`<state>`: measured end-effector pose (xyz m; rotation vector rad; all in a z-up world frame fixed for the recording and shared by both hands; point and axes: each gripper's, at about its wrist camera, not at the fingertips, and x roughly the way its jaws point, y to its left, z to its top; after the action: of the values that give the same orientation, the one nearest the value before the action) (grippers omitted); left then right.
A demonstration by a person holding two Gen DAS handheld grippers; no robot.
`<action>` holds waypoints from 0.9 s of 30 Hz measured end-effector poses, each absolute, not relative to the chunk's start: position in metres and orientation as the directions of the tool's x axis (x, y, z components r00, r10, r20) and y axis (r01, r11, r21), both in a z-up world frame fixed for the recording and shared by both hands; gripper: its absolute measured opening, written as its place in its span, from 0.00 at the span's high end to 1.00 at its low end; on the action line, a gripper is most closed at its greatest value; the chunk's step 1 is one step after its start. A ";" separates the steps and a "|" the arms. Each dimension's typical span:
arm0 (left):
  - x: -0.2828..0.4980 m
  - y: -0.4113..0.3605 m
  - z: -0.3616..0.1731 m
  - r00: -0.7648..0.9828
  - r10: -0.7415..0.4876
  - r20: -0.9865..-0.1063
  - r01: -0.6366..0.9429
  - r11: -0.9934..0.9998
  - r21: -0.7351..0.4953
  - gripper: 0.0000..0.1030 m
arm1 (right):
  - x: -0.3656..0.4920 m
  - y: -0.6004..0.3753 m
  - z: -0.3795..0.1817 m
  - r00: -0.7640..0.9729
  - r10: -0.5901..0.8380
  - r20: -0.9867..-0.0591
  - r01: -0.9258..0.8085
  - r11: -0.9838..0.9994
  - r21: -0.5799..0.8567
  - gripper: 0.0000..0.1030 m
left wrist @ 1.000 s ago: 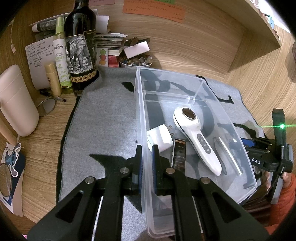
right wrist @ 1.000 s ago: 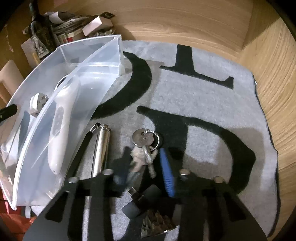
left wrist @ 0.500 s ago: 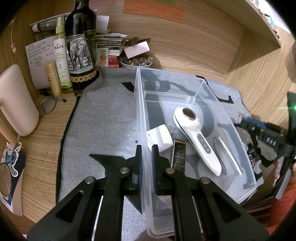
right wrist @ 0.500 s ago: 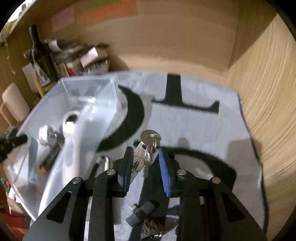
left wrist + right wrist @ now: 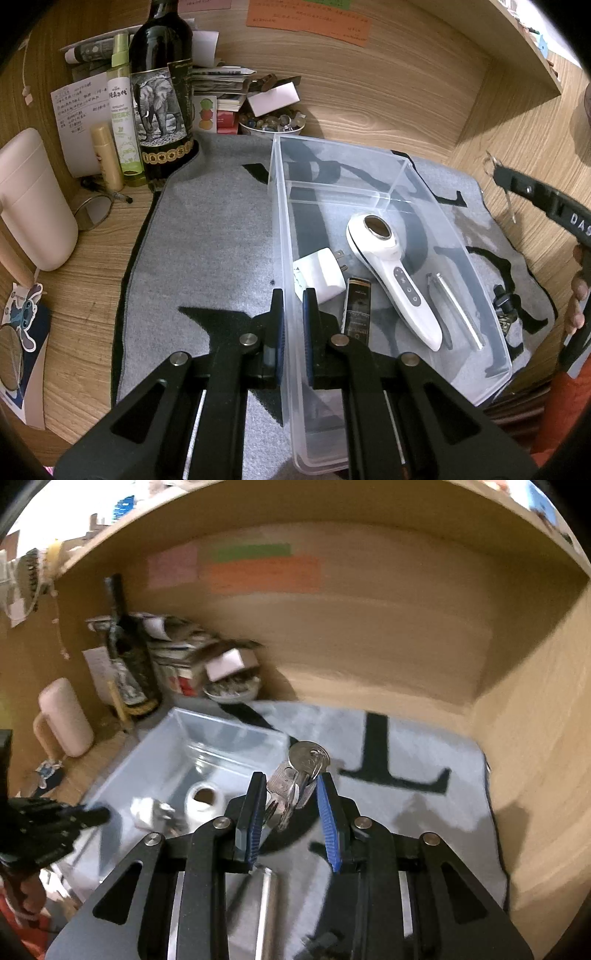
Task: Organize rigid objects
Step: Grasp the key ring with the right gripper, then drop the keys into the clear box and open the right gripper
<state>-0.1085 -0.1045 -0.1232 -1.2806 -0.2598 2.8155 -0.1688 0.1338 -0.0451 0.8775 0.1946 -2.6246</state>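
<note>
So my left gripper [image 5: 291, 325] is pinched onto the long near wall of the clear plastic bin [image 5: 491, 306], one finger outside and one inside, basically closed on the plastic. The bin sits on a grey mat [image 5: 207, 240] with big black letters, on a wooden desk [image 5: 85, 266]. Inside the bin there's a white handheld device [image 5: 391, 273] lying diagonally, a white plug adapter [image 5: 319, 275] just beside its handle, and a small dark box with gold print [image 5: 356, 312] between them toward my fingers. A slim silver metal tube [image 5: 456, 308] shows through the far wall, but I honestly can't tell if it's in the bin or just outside on the mat. My right gripper [image 5: 291, 814] is up off the mat with a bunch of keys [image 5: 295, 782] between the blue pads [image 5: 327, 823]; the keys lean against the left pad and the ring and round key head poke above the tips. There's a visible gap on the right side, so whether it's actually clamped, I can't tell. The view is blurry. The keys hang over the mat near the bin's far corner. Behind the bin are a dark wine bottle [image 5: 160, 107] with an elephant label, a green spray bottle [image 5: 123, 118], and a bowl of pebbles [image 5: 271, 123].
</note>
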 end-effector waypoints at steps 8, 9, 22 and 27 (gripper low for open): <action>-0.109 -0.105 -0.123 -0.659 0.104 -0.745 0.034 -0.985 -0.167 0.93 | -0.170 0.091 -0.047 -0.698 -0.375 -0.610 0.492 -0.870 -0.027 0.75; -0.108 -0.104 -0.123 -0.659 0.103 -0.745 0.035 -0.985 -0.167 0.93 | -0.170 0.087 -0.049 -0.692 -0.379 -0.614 0.501 -0.865 -0.031 0.75; -0.109 -0.103 -0.124 -0.661 0.108 -0.743 0.032 -0.985 -0.172 0.93 | -0.182 0.038 -0.084 -0.571 -0.387 -0.724 0.612 -0.789 -0.061 0.75; -0.108 -0.101 -0.125 -0.662 0.107 -0.742 0.031 -0.985 -0.170 0.93 | -0.189 0.033 -0.093 -0.525 -0.375 -0.764 0.627 -0.778 -0.049 0.75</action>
<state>-0.1079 -0.1011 -0.1247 -1.2731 -0.2604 2.8141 -0.1886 0.0326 -0.0935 1.0407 0.4298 -2.2874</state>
